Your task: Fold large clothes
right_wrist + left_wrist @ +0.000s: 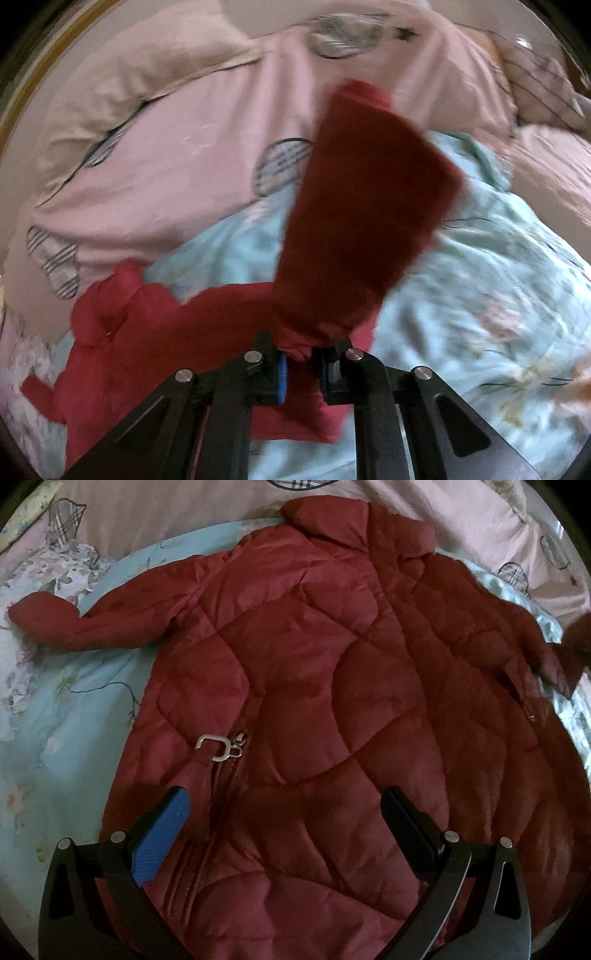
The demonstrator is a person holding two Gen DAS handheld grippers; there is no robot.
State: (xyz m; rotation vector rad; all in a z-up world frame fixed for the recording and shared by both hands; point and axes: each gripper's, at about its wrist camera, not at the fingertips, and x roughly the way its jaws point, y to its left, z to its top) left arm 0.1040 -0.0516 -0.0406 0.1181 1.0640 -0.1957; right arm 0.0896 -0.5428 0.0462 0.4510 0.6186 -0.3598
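Note:
A dark red quilted jacket point(314, 686) lies spread face up on a bed, collar at the far side, one sleeve point(74, 624) stretched out to the left. A metal zipper pull point(221, 746) shows on its lower front. My left gripper point(284, 805) is open and empty just above the jacket's lower front. My right gripper point(301, 350) is shut on the jacket's other sleeve point(362, 221), which stands up blurred in front of the camera, with the jacket body point(166, 325) lying to the left below it.
The jacket rests on a light blue floral quilt point(66, 716), which also shows in the right wrist view point(498, 277). A pink blanket with plaid patches point(166, 155) is bunched along the far side.

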